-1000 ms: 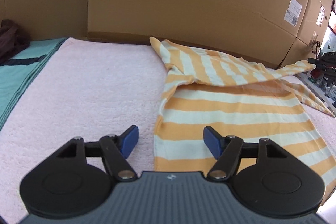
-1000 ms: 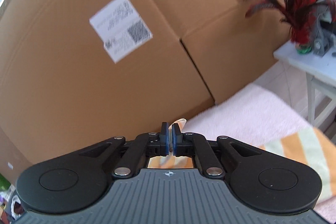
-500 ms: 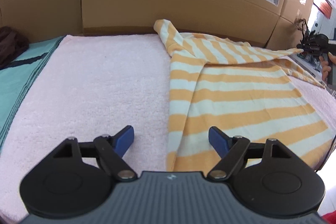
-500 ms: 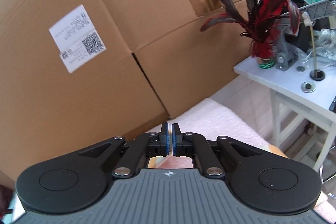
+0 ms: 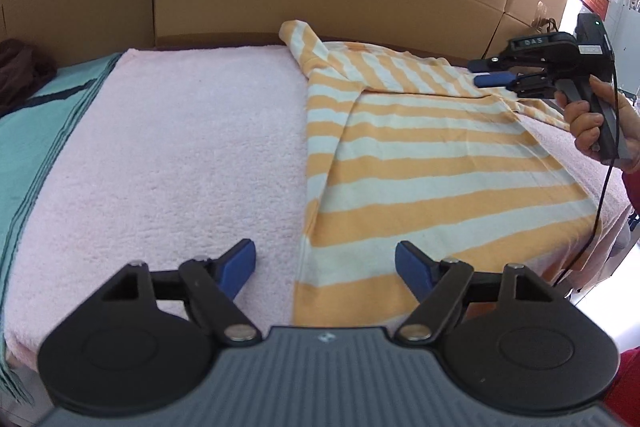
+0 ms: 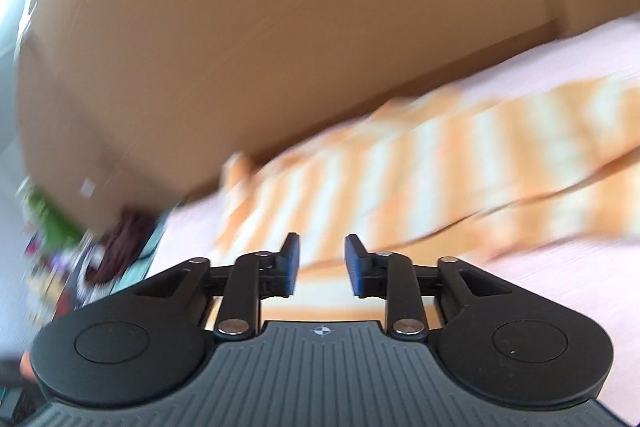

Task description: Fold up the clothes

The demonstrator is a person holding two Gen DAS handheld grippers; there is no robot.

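The soft, limp striped shirt (image 5: 432, 163), spread on the pink towel (image 5: 180, 155) toward 1 o'clock of the wide-spread left gripper (image 5: 325, 263), is best pinched at a hem corner, while the right gripper (image 6: 322, 263) is held parted, empty.

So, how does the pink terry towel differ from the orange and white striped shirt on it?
The pink terry towel is plain and fluffy; the orange and white striped shirt is striped and smooth. The towel lies in one flat layer; the shirt has one side folded over. Both lie spread out.
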